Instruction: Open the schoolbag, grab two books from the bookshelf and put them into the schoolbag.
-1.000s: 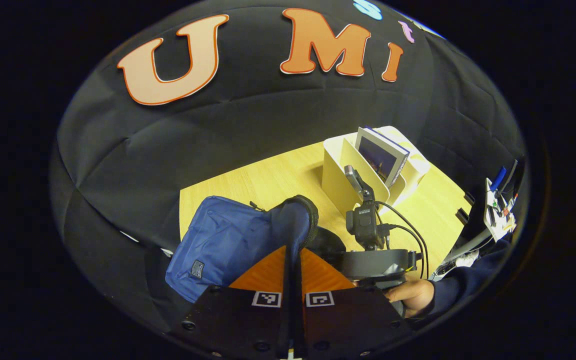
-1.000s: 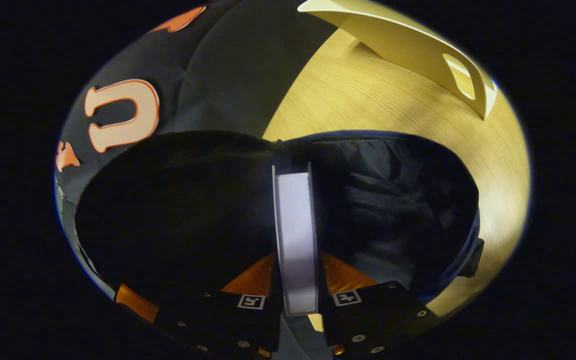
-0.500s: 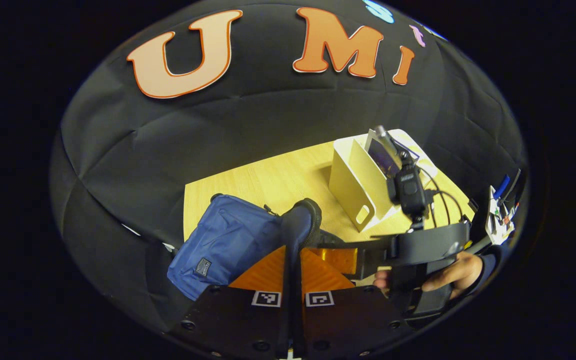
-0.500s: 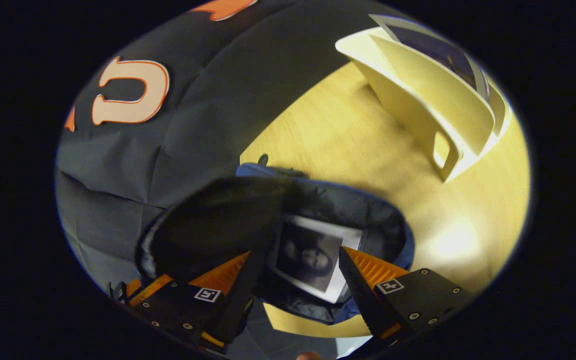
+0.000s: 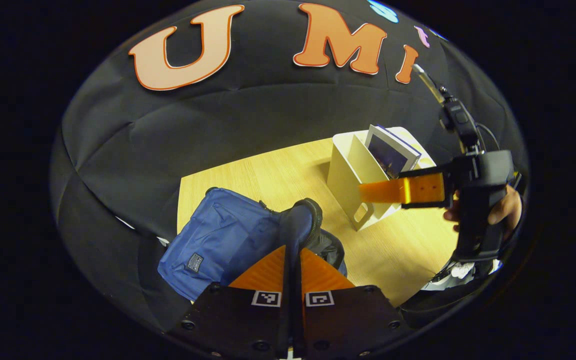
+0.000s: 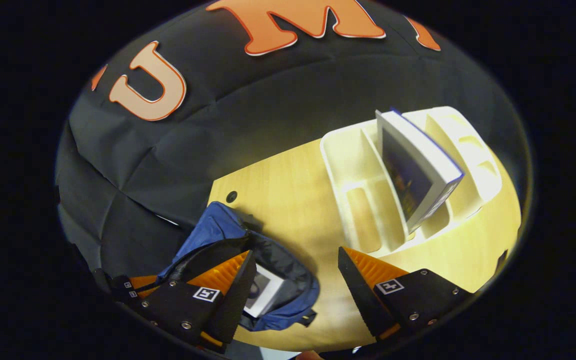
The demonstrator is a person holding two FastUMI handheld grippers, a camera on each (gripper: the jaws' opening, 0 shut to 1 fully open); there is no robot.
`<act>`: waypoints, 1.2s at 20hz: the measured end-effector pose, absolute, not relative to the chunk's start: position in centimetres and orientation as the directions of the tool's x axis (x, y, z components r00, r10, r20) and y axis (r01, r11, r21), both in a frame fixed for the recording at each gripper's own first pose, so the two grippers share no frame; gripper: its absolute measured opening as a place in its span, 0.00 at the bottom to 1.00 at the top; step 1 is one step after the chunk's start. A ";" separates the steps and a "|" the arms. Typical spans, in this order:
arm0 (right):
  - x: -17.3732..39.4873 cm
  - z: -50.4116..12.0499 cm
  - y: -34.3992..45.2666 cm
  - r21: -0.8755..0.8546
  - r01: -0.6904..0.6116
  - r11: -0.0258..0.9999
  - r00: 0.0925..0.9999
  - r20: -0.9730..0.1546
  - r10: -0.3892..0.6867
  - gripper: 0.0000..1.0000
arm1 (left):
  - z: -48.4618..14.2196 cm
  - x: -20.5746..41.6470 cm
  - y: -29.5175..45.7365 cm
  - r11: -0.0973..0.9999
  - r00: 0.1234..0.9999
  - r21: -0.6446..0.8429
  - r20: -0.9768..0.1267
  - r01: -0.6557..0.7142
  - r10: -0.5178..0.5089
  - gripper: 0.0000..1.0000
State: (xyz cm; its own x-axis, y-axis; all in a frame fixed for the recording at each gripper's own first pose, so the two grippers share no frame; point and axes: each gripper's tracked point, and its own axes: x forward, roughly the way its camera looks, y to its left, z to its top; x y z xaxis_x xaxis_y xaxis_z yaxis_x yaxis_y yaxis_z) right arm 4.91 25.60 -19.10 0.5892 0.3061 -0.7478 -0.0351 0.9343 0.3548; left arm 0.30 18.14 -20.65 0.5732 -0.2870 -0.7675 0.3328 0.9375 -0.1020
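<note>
The blue schoolbag lies on the wooden table with its mouth open. My left gripper is shut on the bag's dark opening rim and holds it up. In the right gripper view a book lies inside the schoolbag. My right gripper is open and empty, above the table between the bag and the cream bookshelf. A second book stands tilted in the bookshelf. The left gripper view shows the right gripper, in a hand, in front of the bookshelf and its book.
The light wooden table is backed by the black cloth wall. A small dark hole sits in the tabletop near the bag. The bookshelf has several slots.
The right gripper opened and left its book inside the schoolbag, then rose out of the bag and swung toward the bookshelf. The left gripper kept holding the bag's rim.
</note>
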 end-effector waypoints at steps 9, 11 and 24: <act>7.9 -14.2 16.1 0.109 -0.133 0.985 0.626 -0.761 0.168 0.97 | -21.6 0.0 17.9 0.948 0.579 -0.135 -0.765 0.287 -0.284 0.04; 9.3 -13.4 14.7 0.062 -0.125 0.990 0.644 -0.754 0.128 0.97 | -21.8 -0.1 17.8 0.951 0.582 -0.143 -0.762 0.275 -0.283 0.04; 16.2 -20.4 10.6 0.037 -0.160 0.986 0.416 -0.904 0.101 0.97 | -22.6 -1.1 17.1 0.956 0.565 -0.178 -0.775 0.235 -0.283 0.04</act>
State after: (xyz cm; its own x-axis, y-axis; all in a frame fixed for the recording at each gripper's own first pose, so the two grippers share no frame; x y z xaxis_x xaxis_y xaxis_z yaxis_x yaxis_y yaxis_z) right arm 16.15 10.63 -20.40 0.4160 0.1011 -0.9037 -0.1600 0.9864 0.0367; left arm -1.14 17.15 -22.63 0.5648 -0.2830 -0.7752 0.2347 0.9557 -0.1778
